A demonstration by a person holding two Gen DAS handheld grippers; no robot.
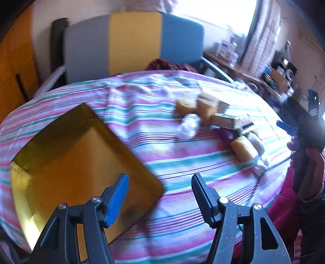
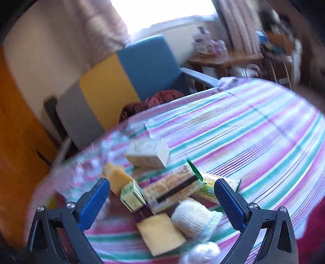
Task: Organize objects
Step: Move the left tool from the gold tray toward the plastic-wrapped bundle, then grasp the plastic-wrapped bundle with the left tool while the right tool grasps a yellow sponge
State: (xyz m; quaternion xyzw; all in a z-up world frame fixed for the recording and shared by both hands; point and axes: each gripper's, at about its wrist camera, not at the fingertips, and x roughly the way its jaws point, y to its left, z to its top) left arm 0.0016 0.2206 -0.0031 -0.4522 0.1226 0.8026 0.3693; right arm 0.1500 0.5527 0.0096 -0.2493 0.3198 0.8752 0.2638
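My right gripper [image 2: 162, 201], jaws wide and empty, hangs over the clutter, probably targeting the rolled sock [image 2: 193, 218]; left gripper [image 1: 160, 195], gaping, waits by the gold tray [image 1: 61, 158].

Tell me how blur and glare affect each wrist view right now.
Left wrist view: the heap of yellow sponges and small boxes is motion-smeared and the window is blown out. Right wrist view: the striped tablecloth streaks at the left edge, and the window is also overexposed.
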